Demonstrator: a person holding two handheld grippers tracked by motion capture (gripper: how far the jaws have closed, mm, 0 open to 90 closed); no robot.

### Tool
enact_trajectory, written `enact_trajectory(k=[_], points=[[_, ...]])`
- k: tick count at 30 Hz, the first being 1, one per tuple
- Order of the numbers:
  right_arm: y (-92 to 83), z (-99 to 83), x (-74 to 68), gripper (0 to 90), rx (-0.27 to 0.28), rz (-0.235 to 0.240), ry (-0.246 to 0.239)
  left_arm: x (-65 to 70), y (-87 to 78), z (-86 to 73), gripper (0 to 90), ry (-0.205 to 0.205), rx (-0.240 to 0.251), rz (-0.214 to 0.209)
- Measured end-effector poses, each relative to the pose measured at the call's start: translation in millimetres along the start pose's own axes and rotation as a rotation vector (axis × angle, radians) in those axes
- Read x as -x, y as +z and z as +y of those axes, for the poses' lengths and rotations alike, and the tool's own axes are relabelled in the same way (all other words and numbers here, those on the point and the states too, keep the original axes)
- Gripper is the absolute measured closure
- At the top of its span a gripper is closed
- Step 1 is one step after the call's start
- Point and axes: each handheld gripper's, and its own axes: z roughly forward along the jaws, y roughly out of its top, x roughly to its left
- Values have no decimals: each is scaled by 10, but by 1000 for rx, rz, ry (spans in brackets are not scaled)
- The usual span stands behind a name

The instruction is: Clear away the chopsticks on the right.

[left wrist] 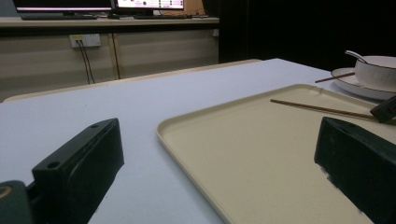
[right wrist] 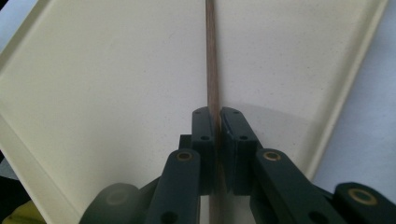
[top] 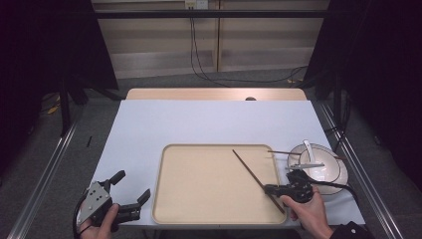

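The right gripper [top: 276, 189] is clamped on a thin dark-brown wooden chopstick [top: 249, 170], whose long axis runs from the jaws toward eleven o'clock over the shallow beige rectangular tray [top: 199, 214]. Its twin chopstick [top: 283, 153] lies at one o'clock across the white ceramic plate's [top: 342, 174] rim, nearer this hand. The left gripper [top: 130, 191] gapes wide, empty, at the tray's eight o'clock.

We see the white worktop [top: 209, 124] lit brightly and evenly from above while the room around it sinks into near black, with soft faint shadows on the tray [top: 199, 199] beside the worktop's near edge, and the jaws close to the lenses blurred.
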Motion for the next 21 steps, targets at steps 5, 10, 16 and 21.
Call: enact_trajectory(k=[5, 10, 16, 21], points=[[-8, 7, 5, 831, -14, 8, -20, -7, -1, -5, 13, -8, -3, 8], [-20, 9, 9, 704, -10, 26, -40, -4, -1, -4, 13, -10, 1, 0], [-133, 29, 16, 574, 44, 65, -99, -7, -2, -4, 13, -10, 0, 0], [-316, 55, 27, 421, 109, 105, -166, -6, -6, -4, 14, -8, -2, 9]])
